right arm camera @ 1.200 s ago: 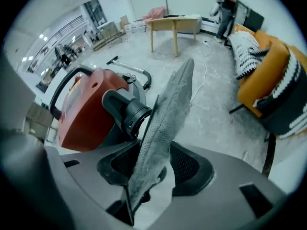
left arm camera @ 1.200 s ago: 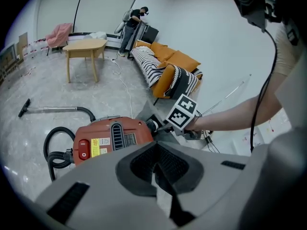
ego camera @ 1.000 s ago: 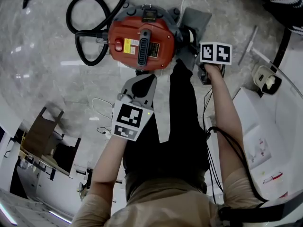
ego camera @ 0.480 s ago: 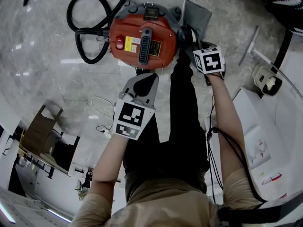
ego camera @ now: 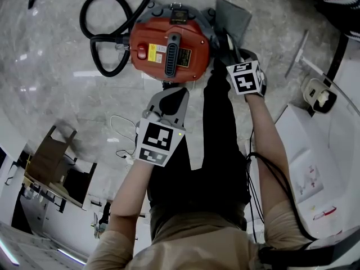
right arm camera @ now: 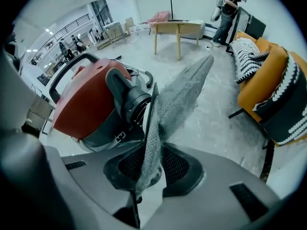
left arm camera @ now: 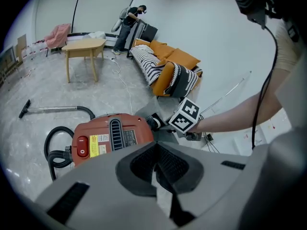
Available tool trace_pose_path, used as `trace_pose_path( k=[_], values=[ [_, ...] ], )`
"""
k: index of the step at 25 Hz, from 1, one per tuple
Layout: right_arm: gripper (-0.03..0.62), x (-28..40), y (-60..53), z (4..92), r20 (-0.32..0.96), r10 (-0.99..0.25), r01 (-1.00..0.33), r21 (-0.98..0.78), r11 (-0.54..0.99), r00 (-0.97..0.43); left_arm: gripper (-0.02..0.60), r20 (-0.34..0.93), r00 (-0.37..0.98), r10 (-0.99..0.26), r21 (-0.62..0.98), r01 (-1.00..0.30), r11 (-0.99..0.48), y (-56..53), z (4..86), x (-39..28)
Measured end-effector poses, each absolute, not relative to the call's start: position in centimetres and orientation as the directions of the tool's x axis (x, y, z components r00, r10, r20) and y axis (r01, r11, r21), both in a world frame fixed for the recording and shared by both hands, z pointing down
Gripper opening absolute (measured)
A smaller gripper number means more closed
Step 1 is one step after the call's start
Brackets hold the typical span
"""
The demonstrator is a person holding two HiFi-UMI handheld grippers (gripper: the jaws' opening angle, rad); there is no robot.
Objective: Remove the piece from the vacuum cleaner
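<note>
My right gripper (right arm camera: 152, 159) is closing on the grey cloth bag (right arm camera: 180, 97), with the mesh fabric already pinched between the pads. A second ago it hung out to the side of the machine with its jaws wider. It has since swung in against the bag, marker cube tilted over. The bag is fixed to the black outlet collar (right arm camera: 128, 98) of the red vacuum cleaner (right arm camera: 81, 99), which sits on the marble floor (ego camera: 56, 94) with its black hose (ego camera: 107, 37) looped on the far side. My left gripper (left arm camera: 156, 166) waits nearer my body, jaws pressed together on nothing, where it was a second ago. With a hold on the cloth, I judge the pull-off comes next; the bag is not yet free.
</note>
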State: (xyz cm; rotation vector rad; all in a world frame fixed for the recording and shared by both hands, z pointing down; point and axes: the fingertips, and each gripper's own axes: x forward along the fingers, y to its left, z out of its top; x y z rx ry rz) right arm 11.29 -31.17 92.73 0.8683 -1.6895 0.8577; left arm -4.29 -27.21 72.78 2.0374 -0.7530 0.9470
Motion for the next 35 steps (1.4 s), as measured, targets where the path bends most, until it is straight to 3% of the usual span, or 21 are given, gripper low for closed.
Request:
trace_pose_path(
  k=[9, 12, 15, 19, 21, 25, 35],
  values=[
    [0.057, 11.1, -31.3, 92.6, 0.95, -0.071, -0.888, -0.255, 0.383, -0.304, 0.005, 0.814, 0.547, -0.195, 0.375, -0.752, -0.541, -27.2, 72.8, -5.2],
    [0.046, 11.1, -31.0, 92.4, 0.908, 0.008, -0.901, -0.416, 0.127, -0.418, 0.005, 0.813, 0.549, -0.192, 0.38, -0.752, -0.539, -27.2, 72.8, -5.3],
    [0.047, 10.9, -31.0, 92.1, 0.821, 0.017, -0.809, -0.558, -0.184, -0.57, 0.005, 0.811, 0.555, -0.186, 0.388, -0.748, -0.538, -27.1, 73.1, -5.2],
    [0.047, 10.9, -31.0, 92.1, 0.771, -0.02, -0.725, -0.607, -0.324, -0.636, 0.005, 0.805, 0.566, -0.176, 0.401, -0.739, -0.542, -26.8, 73.0, -4.6],
    [0.048, 11.3, -30.9, 92.3, 0.784, -0.007, -0.754, -0.599, -0.271, -0.62, 0.005, 0.803, 0.571, -0.172, 0.407, -0.736, -0.541, -26.8, 72.9, -4.5],
    [0.037, 11.7, -31.1, 92.6, 0.872, 0.079, -0.872, -0.487, 0.055, -0.482, 0.005, 0.803, 0.569, -0.175, 0.405, -0.738, -0.54, -27.2, 73.0, -4.6],
    [0.031, 12.3, -31.3, 92.8, 0.95, -0.007, -0.886, -0.29, 0.362, -0.313, 0.005, 0.805, 0.573, -0.153, 0.413, -0.726, -0.55, -26.7, 73.6, -3.9]
  ],
)
